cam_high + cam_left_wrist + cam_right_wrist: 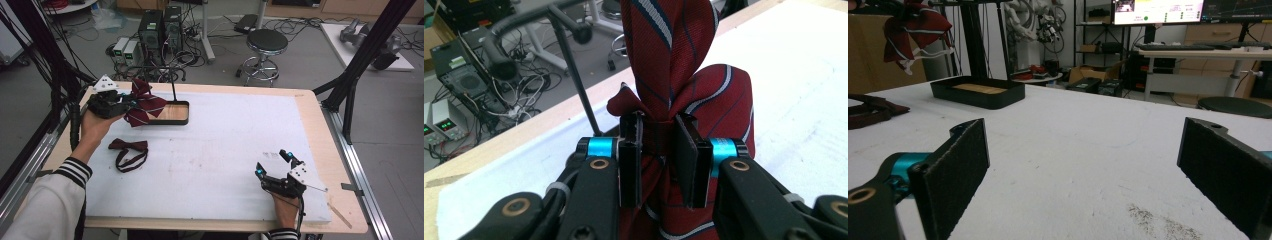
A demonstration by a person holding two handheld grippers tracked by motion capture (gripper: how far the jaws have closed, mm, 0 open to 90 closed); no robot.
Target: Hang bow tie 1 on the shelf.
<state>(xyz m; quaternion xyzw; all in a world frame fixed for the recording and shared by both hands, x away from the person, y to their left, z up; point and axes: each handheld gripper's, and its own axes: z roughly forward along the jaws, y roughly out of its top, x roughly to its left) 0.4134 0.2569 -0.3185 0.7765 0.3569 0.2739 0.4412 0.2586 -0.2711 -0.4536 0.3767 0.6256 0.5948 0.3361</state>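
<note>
White padding covers the desk (225, 150). Just left of the black tray (172, 113), above the desk's far left corner, the left gripper (659, 150) clamps the knot of a striped red bow tie (674, 75). Well nearer than the tray, the right gripper (274, 164) rests with jaws spread wide, holding nothing.

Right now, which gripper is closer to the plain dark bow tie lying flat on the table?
Left. The left gripper hangs just behind the plain bow tie, shut on a striped bow tie. The right gripper rests open, far across the table.
</note>
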